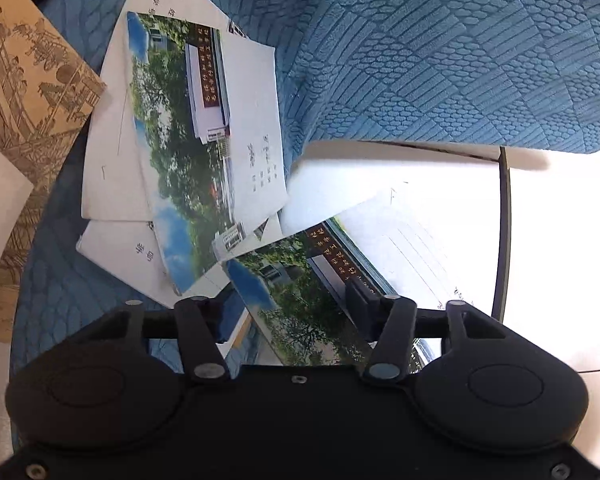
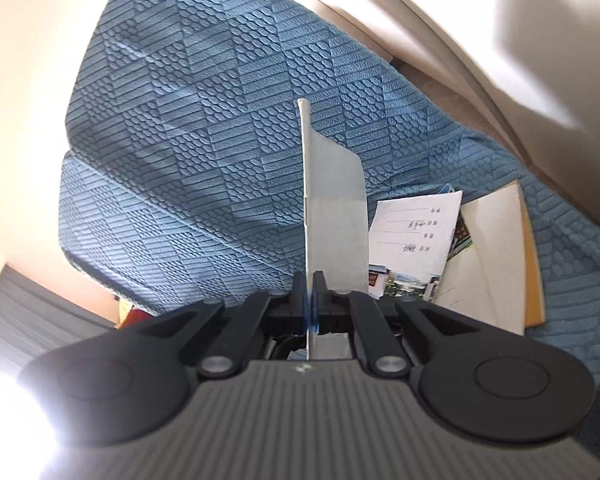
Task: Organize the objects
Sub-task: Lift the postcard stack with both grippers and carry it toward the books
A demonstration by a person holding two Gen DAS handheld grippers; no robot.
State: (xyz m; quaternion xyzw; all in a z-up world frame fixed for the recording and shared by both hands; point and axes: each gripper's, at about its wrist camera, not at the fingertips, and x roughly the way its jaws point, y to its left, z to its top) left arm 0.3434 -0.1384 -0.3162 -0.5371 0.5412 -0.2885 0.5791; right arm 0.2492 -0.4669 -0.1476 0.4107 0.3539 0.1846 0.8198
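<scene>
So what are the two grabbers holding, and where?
The right gripper pinches a thin booklet by its edge. The left gripper straddles another booklet, not clamped.

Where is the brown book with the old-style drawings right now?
In the left wrist view, the brown book lies at the far left on the blue sofa cover, just left of the pile of white booklets.
</scene>
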